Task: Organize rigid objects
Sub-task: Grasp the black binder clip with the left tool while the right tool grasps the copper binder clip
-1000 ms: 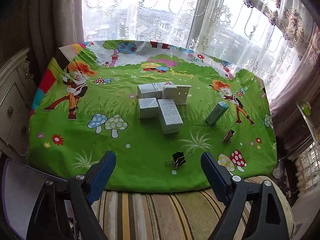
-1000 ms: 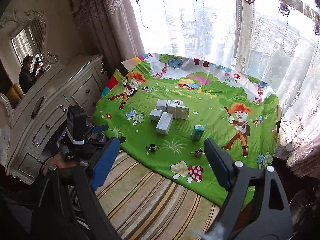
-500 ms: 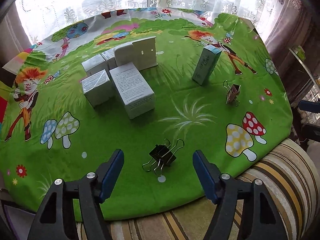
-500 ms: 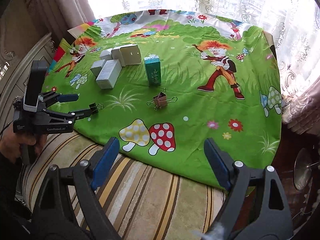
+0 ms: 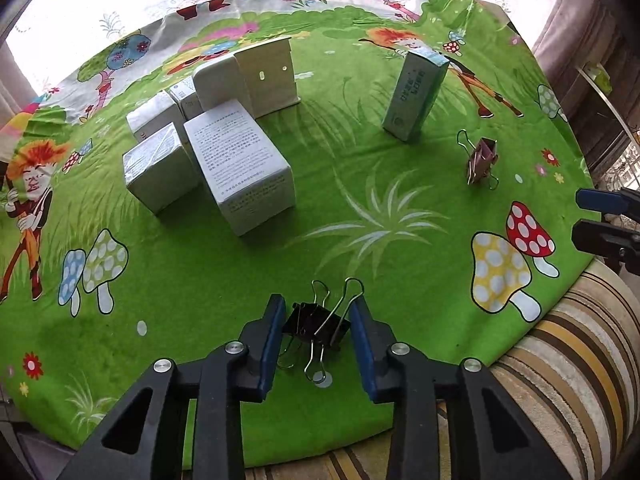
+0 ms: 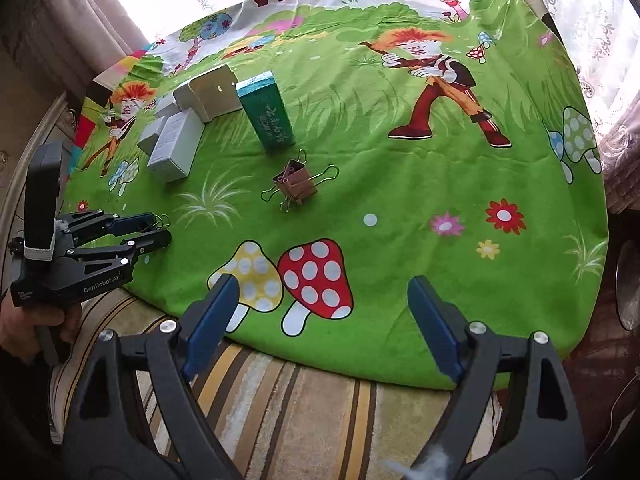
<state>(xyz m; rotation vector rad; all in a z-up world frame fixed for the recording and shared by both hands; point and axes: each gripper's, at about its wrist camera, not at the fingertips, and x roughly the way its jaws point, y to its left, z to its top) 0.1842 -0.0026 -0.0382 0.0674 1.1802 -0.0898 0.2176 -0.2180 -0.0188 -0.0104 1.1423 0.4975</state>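
Observation:
A black binder clip [image 5: 308, 320] lies near the front edge of the green cartoon cloth [image 5: 200, 272]. My left gripper [image 5: 318, 308] is shut on it, with a blue pad against each side of the clip's body. It also shows in the right wrist view as the left gripper [image 6: 156, 226]. A copper binder clip [image 6: 294, 182] lies in mid-cloth, and a teal box [image 6: 266, 114] stands upright behind it. My right gripper [image 6: 323, 286] is open and holds nothing above the printed mushrooms, well short of the copper clip.
Several white boxes [image 5: 240, 160] are clustered at the cloth's left middle. A striped cushion [image 6: 280, 400] borders the cloth's near edge. A pale dresser [image 6: 24, 168] stands on the left. Curtains and a bright window close off the back.
Both grippers came down toward the cloth. The left one closed in over the black binder clip and shut on it. The right one stayed open.

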